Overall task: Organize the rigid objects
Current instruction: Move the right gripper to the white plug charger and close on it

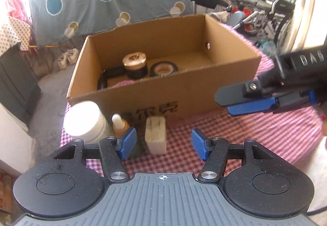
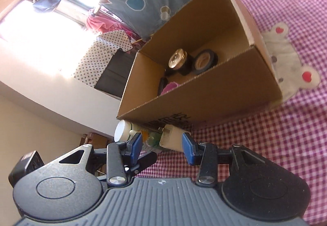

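Left tool open, white block just ahead

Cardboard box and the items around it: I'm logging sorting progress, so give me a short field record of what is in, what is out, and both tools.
surface: pink checked cloth
container: open cardboard box
inside box: gold-lidded jar; tape roll; black ring; something pink, unclear
outside, in front: white jar; amber dropper bottle; cream block
left tool: open, empty
right tool: open, empty
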A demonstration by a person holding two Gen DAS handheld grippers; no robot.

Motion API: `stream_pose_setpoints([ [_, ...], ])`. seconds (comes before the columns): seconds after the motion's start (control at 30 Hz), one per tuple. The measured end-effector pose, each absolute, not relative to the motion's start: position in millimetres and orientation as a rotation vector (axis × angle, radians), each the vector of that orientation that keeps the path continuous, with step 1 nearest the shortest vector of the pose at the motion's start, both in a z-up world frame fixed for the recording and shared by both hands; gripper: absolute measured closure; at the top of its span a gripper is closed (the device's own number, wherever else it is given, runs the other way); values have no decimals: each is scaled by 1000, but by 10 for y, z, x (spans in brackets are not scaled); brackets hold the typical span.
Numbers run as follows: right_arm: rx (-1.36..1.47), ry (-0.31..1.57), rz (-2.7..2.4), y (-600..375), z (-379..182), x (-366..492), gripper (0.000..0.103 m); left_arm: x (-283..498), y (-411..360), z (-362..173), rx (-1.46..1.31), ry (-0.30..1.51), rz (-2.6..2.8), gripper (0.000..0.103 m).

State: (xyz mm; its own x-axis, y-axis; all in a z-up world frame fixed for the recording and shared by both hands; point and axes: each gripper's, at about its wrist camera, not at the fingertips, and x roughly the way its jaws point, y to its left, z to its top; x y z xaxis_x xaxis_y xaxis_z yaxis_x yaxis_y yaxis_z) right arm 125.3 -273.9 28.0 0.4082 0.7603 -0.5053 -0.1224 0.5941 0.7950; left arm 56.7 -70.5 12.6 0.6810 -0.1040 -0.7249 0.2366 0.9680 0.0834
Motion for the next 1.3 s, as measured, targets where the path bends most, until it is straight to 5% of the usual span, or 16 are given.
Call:
stream_pose_setpoints([
  [1.3,495,1238,539,-1775,-64,1762,56,872,-535,-533,135,782,-120,74],
])
